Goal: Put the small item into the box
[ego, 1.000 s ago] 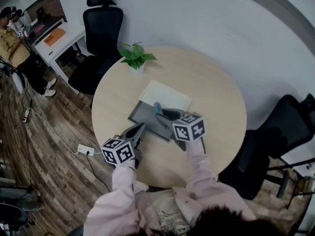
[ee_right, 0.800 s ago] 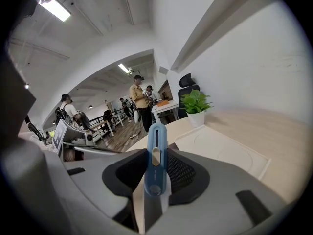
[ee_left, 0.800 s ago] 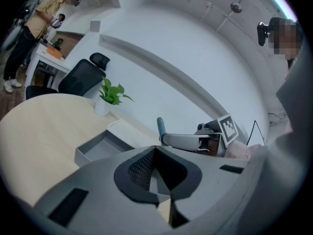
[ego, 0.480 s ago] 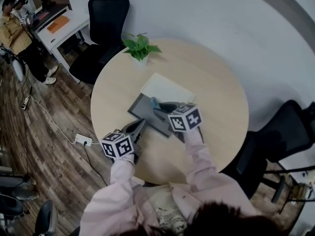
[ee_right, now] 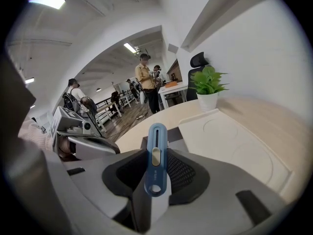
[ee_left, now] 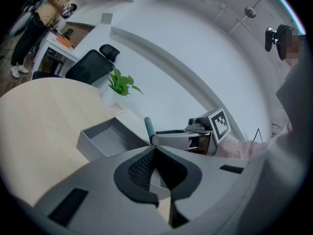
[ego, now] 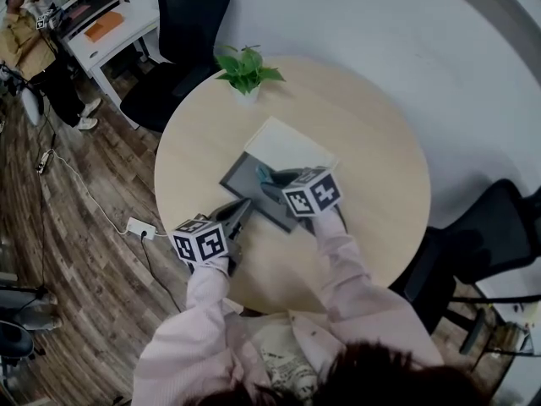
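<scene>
right tool [ego: 272, 181] sinks lower than before, clamped on the small blue cutter [ee_right: 156, 156] just above the open grey box [ego: 240, 184]; left tool [ego: 240, 213], jaws together, empty, at box's near-left corner.

Blue cutter [ee_right: 157, 158] w/ cream slider, centre frame. Grey box [ee_left: 105, 140], cream lid [ego: 292, 146], pale wood-grain table [ego: 372, 142]. Green plant [ego: 247, 68] upper left. Black chair [ego: 190, 15]. Pink sleeves [ego: 338, 260].

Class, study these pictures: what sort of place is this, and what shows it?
Most likely an open-plan office: a black swivel office chair near a white desk, and a round meeting table with a potted plant.
</scene>
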`<state>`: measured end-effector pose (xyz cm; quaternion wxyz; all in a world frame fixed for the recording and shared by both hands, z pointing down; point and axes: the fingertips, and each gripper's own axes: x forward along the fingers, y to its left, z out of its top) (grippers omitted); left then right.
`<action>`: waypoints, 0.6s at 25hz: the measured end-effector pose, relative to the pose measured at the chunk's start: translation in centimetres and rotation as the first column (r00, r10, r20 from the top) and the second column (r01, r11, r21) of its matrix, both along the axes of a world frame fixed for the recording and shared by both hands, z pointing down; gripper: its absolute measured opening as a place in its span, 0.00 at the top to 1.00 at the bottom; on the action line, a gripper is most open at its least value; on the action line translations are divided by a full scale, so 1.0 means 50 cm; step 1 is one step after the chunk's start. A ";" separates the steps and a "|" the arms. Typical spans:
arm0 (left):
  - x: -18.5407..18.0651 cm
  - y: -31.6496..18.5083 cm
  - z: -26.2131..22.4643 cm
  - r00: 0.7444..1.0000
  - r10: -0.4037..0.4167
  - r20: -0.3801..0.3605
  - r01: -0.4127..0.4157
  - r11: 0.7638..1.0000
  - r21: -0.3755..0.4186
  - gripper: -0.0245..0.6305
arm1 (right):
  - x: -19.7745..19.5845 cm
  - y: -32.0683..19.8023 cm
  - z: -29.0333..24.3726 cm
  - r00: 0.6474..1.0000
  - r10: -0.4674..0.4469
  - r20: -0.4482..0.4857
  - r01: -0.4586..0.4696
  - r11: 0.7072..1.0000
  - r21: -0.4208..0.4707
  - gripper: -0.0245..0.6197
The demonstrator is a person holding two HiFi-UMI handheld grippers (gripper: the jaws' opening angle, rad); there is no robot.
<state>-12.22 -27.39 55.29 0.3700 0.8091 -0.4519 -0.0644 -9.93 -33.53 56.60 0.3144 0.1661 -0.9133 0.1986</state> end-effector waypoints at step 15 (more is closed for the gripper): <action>-0.006 -0.009 0.029 1.000 -0.007 -0.015 0.007 0.999 -0.043 0.95 | -0.019 -0.001 0.079 0.988 -0.093 -0.125 0.086 0.995 -0.058 0.76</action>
